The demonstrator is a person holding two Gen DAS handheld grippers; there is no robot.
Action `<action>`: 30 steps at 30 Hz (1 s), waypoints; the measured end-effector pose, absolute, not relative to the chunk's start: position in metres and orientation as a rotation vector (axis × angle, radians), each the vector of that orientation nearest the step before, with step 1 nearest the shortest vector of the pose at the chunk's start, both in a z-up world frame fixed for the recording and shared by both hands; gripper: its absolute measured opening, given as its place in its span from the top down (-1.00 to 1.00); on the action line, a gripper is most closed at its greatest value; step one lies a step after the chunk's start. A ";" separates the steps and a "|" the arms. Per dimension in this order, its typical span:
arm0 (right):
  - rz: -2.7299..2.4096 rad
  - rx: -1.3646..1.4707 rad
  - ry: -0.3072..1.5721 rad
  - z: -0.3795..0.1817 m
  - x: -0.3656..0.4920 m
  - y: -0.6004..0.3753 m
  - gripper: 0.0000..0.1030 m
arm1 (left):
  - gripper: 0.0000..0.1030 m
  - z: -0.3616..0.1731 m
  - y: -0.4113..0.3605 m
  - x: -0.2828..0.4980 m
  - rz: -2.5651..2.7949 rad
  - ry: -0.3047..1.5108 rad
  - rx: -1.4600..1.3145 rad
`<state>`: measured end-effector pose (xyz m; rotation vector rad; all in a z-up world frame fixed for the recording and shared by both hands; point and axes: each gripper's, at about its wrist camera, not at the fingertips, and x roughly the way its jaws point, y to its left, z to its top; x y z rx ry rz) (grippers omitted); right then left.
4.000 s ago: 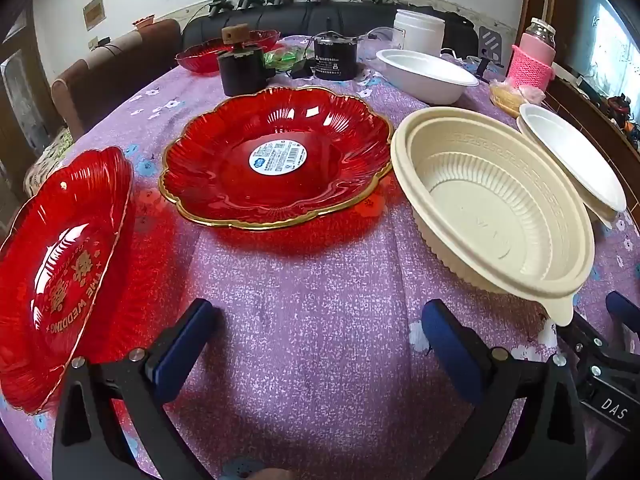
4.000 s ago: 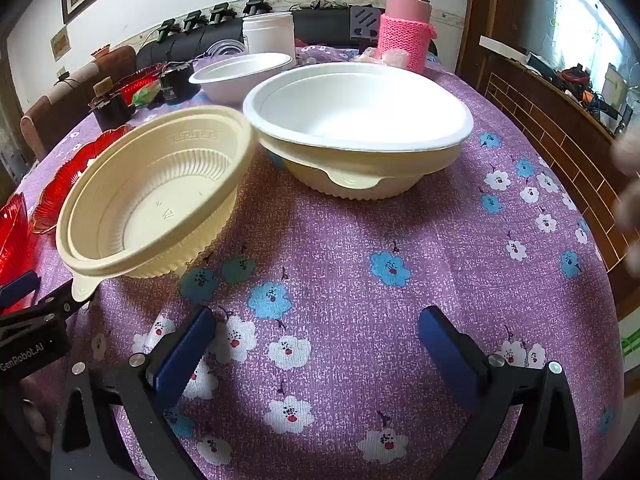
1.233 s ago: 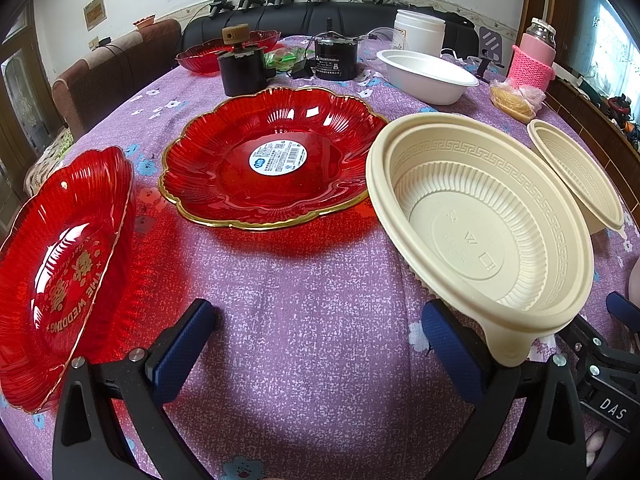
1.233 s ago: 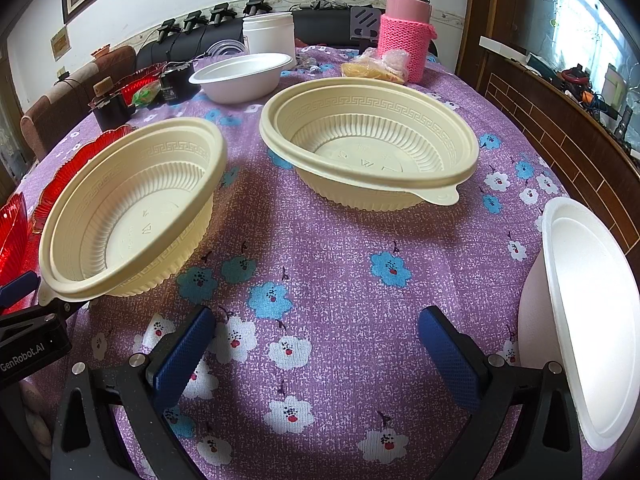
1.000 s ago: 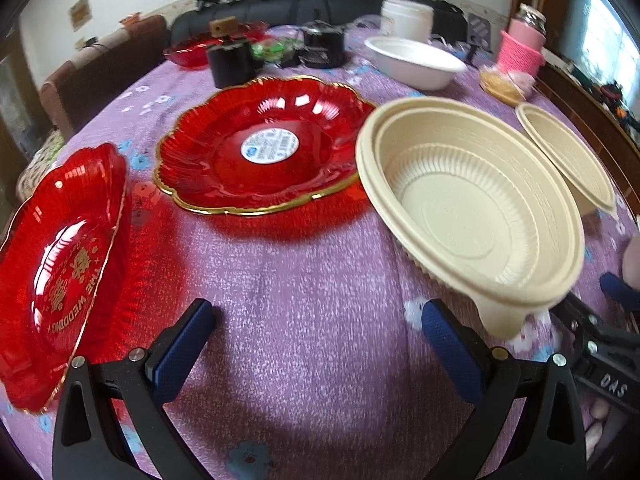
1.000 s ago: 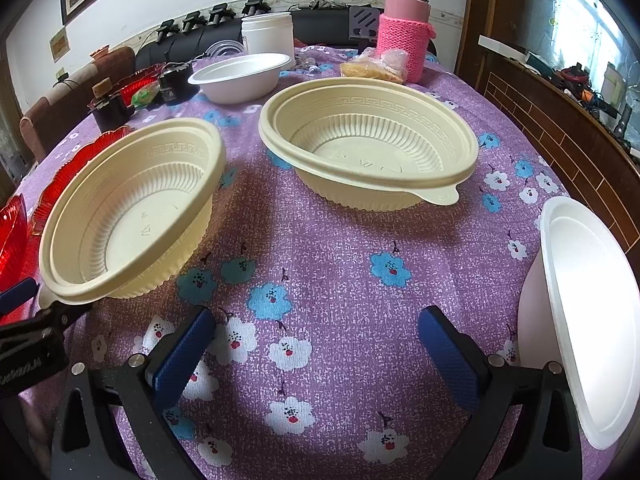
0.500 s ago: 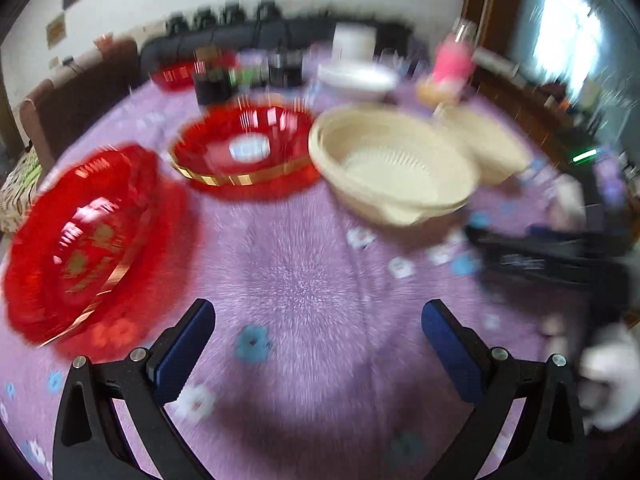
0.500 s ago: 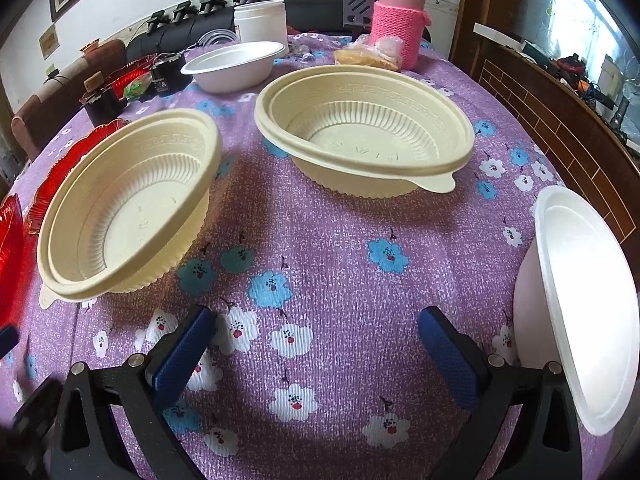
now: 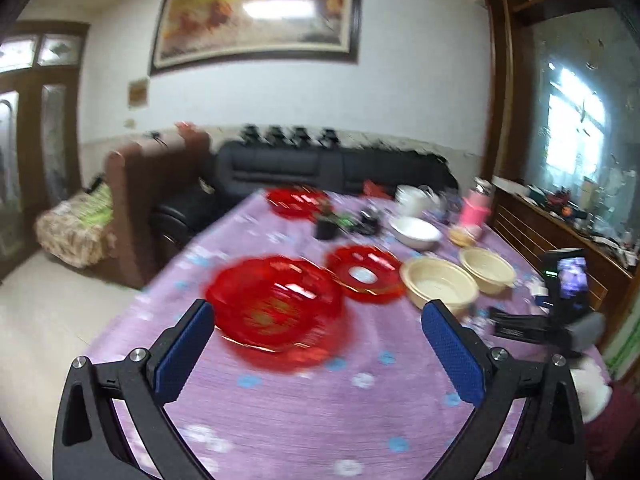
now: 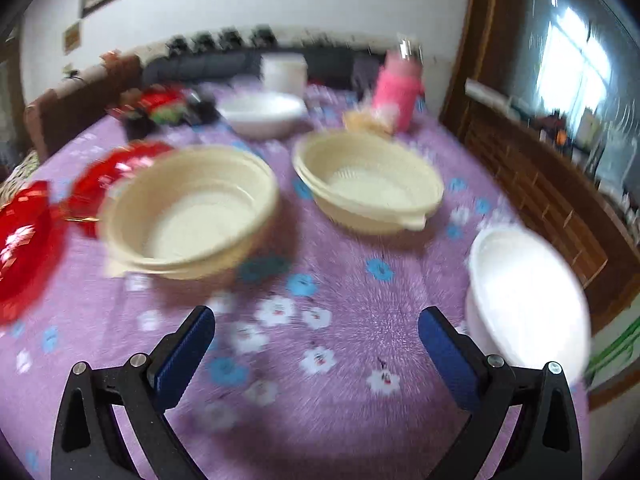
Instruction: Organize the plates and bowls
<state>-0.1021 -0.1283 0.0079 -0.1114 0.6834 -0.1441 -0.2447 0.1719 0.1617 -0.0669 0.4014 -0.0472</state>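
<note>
Both views are motion-blurred. My left gripper is open and empty, raised well back from the table's near end. Beyond it lie a red plate, a second red plate with a white label and two cream bowls. My right gripper is open and empty above the purple cloth. Ahead of it stand the left cream bowl and the right cream bowl. A white bowl sits at the right table edge, beside the right finger.
At the far end stand a white bowl, a white tub, a pink-sleeved flask, a third red dish and dark jars. The right gripper's body shows at the right. Sofas stand behind the table.
Both grippers pulled back and up from the table. The left one let go of the cream bowl, which now rests on the cloth. The white bowl stays at the right edge.
</note>
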 end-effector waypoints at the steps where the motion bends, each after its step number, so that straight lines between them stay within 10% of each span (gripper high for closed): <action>1: -0.136 -0.133 0.645 0.019 -0.113 -0.120 -0.99 | -1.00 0.168 0.181 -0.251 -0.031 0.374 -0.070; 7: -0.023 -0.226 0.338 0.095 -0.151 -0.063 -0.99 | -1.00 0.183 0.230 -0.285 0.046 0.214 -0.088; 17: 0.444 0.033 0.680 0.070 -0.077 0.016 -0.97 | -1.00 0.175 0.272 -0.195 0.004 0.508 -0.067; 22: 0.479 0.149 0.890 0.021 -0.032 0.029 -0.42 | -1.00 0.151 0.303 -0.111 -0.033 0.696 -0.178; 27: 0.465 0.203 0.964 0.004 -0.003 0.033 -0.36 | -0.07 0.098 0.324 -0.042 -0.144 0.881 -0.417; 30: 0.459 0.175 0.977 0.001 0.000 0.043 -0.35 | -0.03 0.071 0.321 -0.016 -0.100 0.941 -0.424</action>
